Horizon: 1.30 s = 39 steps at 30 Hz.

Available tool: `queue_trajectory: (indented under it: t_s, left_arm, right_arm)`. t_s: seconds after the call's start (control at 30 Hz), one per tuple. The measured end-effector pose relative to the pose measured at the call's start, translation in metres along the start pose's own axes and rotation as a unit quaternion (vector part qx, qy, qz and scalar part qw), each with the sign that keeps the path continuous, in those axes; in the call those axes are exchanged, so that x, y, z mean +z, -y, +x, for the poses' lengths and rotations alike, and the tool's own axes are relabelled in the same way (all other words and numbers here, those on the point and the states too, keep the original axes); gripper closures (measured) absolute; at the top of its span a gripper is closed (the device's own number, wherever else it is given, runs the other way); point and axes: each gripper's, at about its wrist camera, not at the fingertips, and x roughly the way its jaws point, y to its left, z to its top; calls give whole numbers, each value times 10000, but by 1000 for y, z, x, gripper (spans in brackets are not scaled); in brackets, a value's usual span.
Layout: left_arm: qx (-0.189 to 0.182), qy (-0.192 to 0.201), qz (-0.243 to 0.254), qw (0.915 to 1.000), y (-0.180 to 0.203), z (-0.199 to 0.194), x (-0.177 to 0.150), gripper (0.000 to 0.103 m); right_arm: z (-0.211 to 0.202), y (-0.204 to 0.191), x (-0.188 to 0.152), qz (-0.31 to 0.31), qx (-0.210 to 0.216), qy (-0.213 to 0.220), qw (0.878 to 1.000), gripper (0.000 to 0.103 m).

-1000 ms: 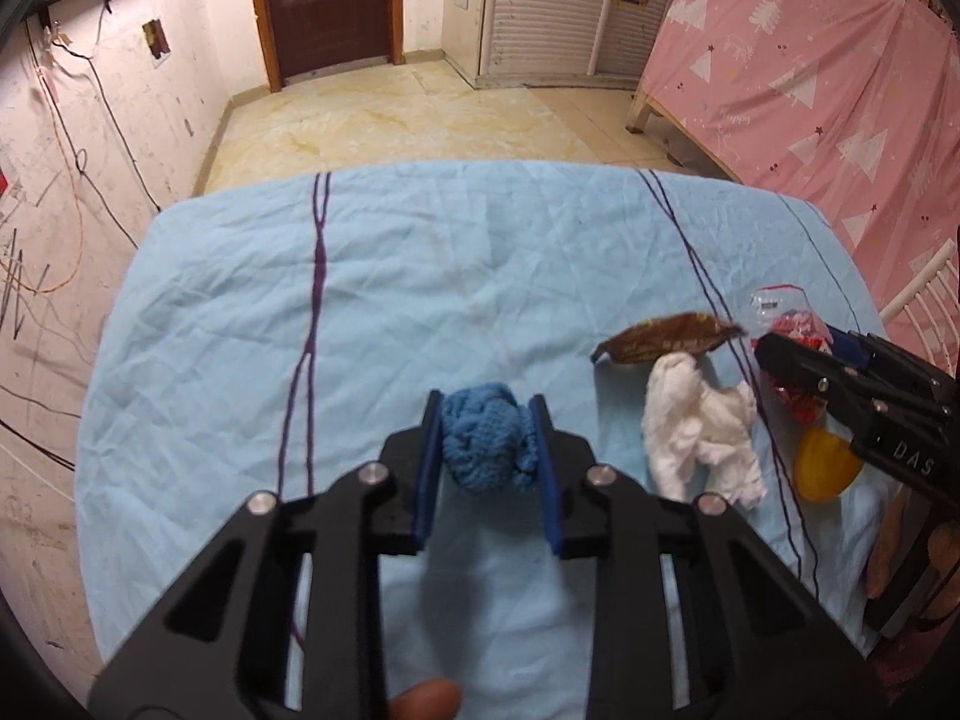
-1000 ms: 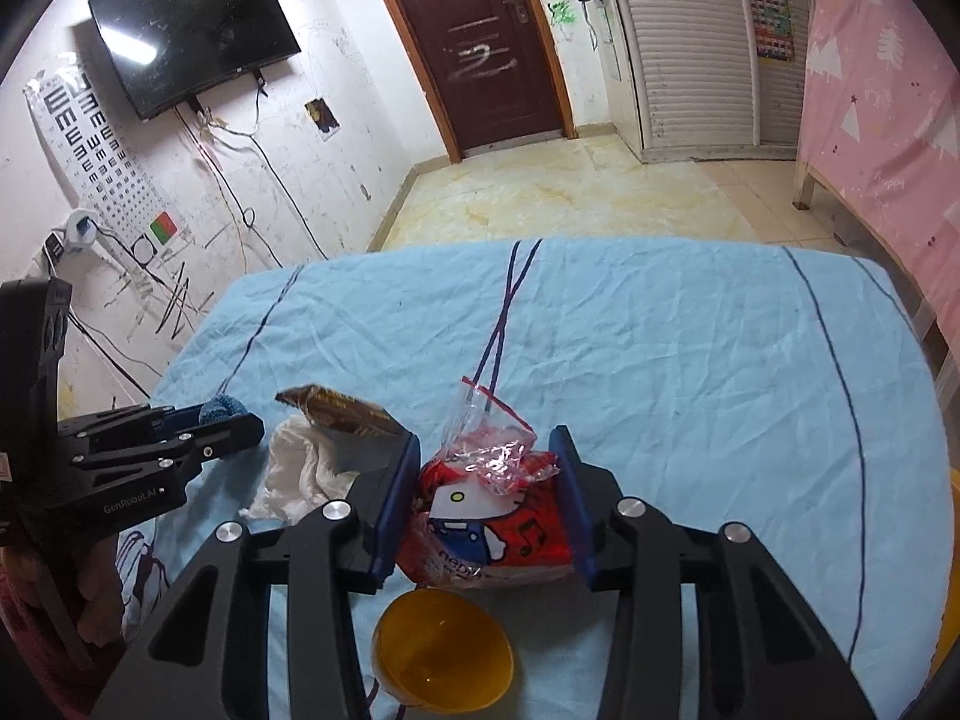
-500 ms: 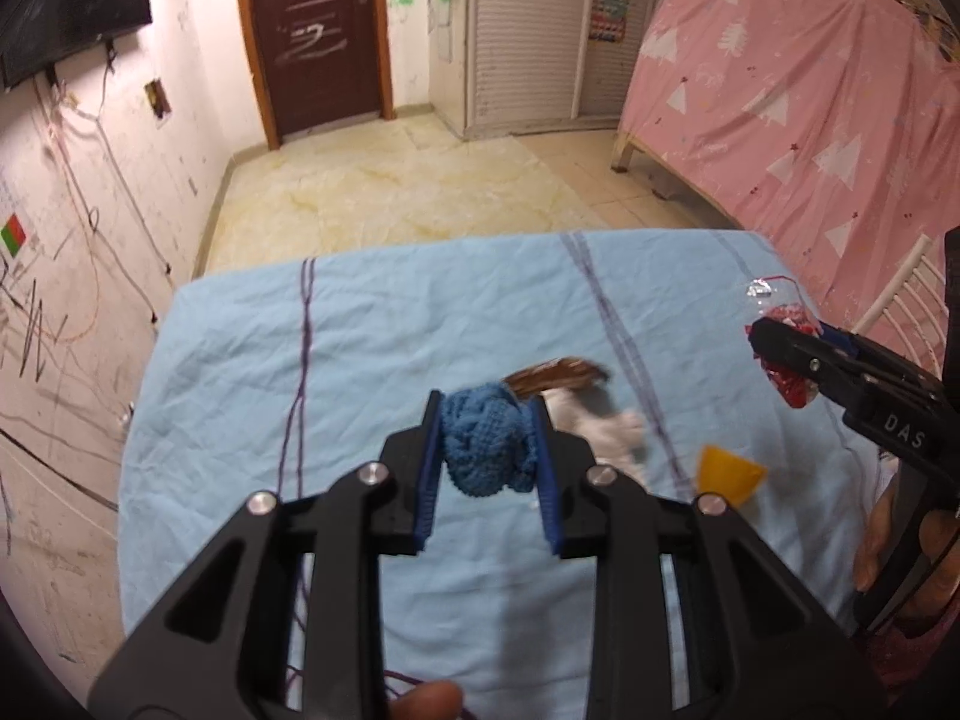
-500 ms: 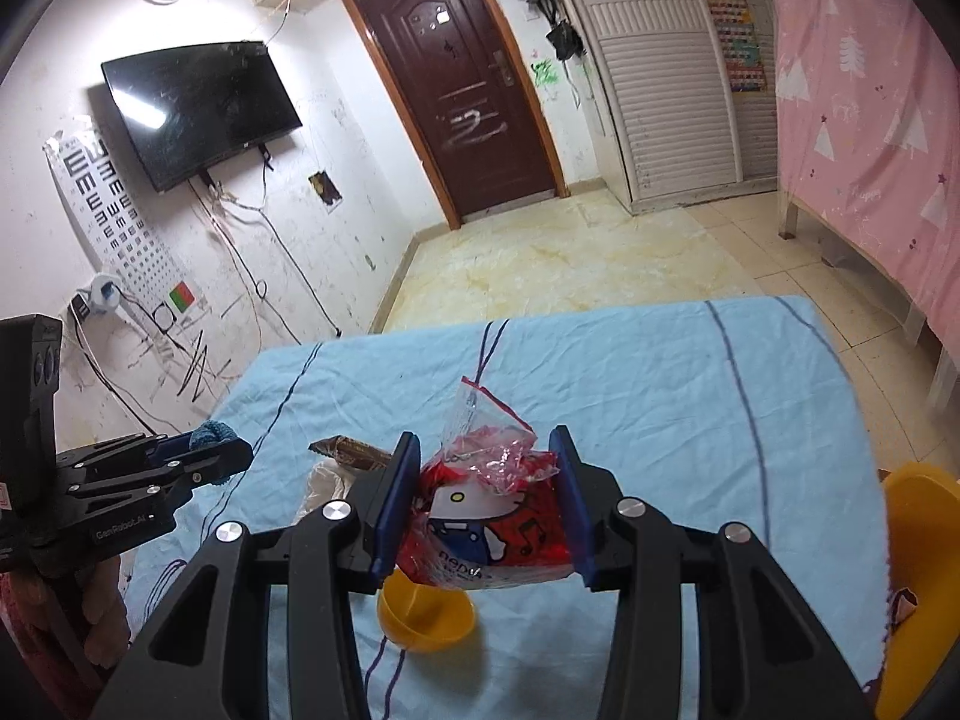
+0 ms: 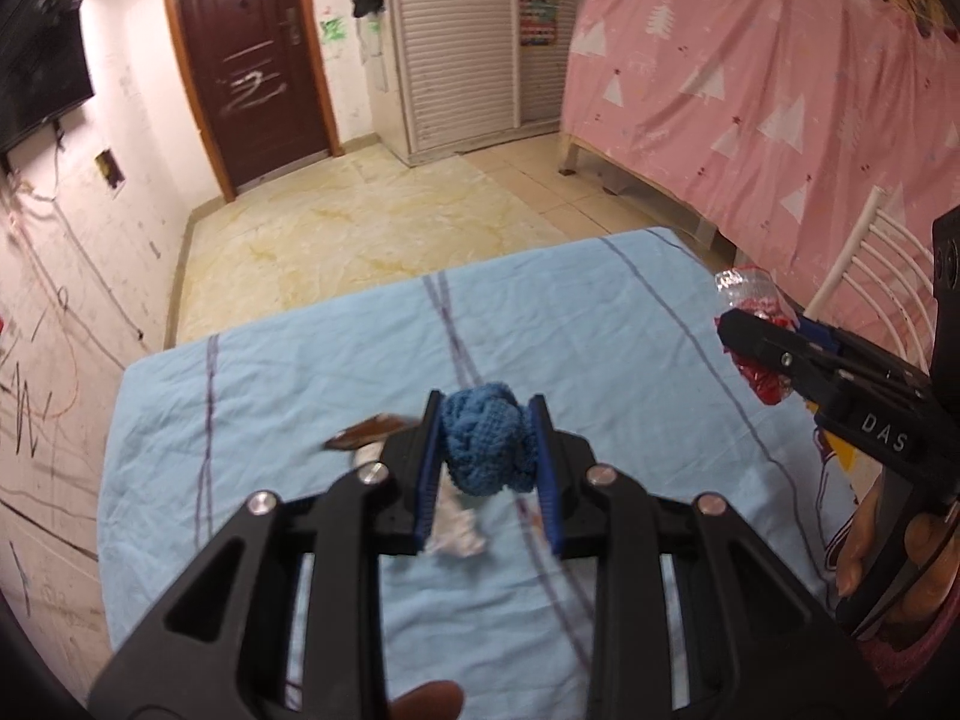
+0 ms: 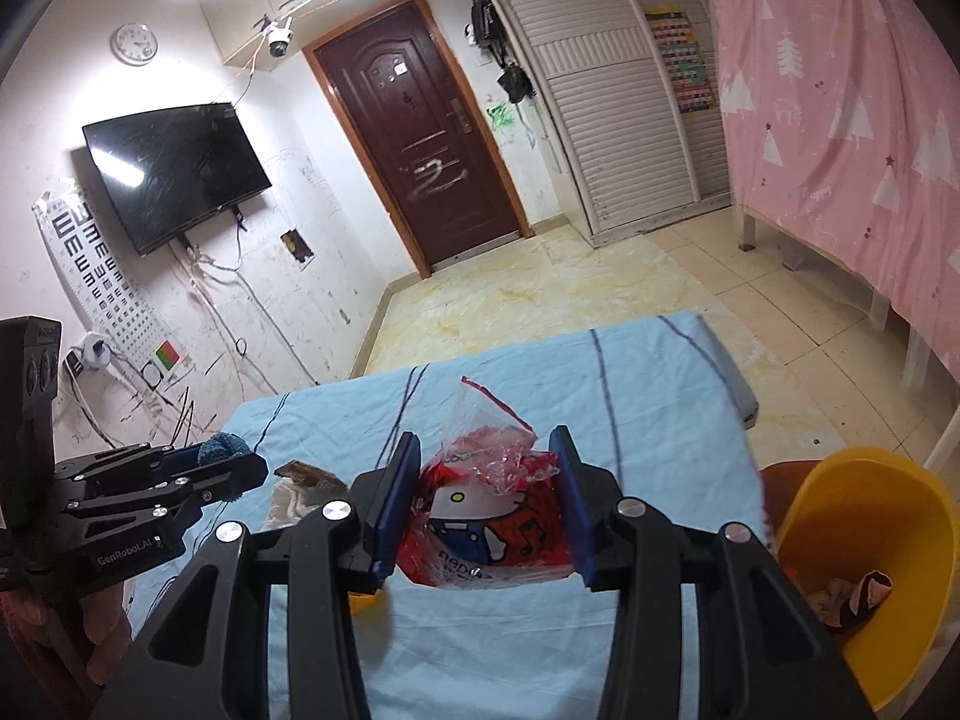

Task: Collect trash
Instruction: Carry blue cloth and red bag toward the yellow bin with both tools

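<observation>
My left gripper (image 5: 487, 468) is shut on a blue knitted ball (image 5: 487, 445), held above the blue-sheeted table (image 5: 270, 396). My right gripper (image 6: 485, 507) is shut on a red cartoon-print plastic bag (image 6: 487, 516), also lifted above the table. A brown wrapper (image 5: 366, 431) and a white crumpled tissue (image 5: 453, 525) lie on the sheet below the left gripper. A yellow bin (image 6: 864, 564) holding some trash stands off the table's right edge in the right wrist view. The right gripper with its bag (image 5: 759, 330) shows at the right of the left wrist view.
A small yellow cup (image 6: 365, 602) sits on the sheet under the right gripper. A white chair back (image 5: 870, 276) and a pink-draped bed (image 5: 750, 90) are to the right. Tiled floor (image 5: 372, 222) and a brown door (image 6: 420, 138) lie beyond the table.
Both grippers have risen and drawn back with their loads, so the table looks farther below. The yellow bin has come further into the right wrist view.
</observation>
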Motion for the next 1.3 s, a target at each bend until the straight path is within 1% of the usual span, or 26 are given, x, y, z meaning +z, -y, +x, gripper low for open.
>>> queue_trajectory:
  t_s: [0.33,0.63,0.73,0.87,0.93,1.1,1.3]
  left_arm:
    - [-97,-26,483,9988,58,15,19,77]
    - [-246,-130,840,9961,110,33,33,77]
    - [-414,-155,959,9944,132,36,39,77]
    - [-821,-241,1085,9904,166,43,49,77]
    - [-939,-297,1146,9885,181,48,53,77]
    - [-1241,-420,1348,9822,218,59,57,77]
    - [-1581,-607,1458,9747,256,73,57,77]
  right_arm:
    - [-27,49,-3,342,-277,269,9987,65]
    - [-57,95,-7,543,-725,477,9947,65]
    - [-68,114,-8,641,-900,558,9923,65]
    - [-83,144,-11,897,-1102,704,9873,65]
    - [-91,158,-13,1024,-1178,750,9849,65]
    - [-105,185,-15,1312,-1329,899,9783,65]
    - [-112,211,-19,1605,-1381,936,9728,65]
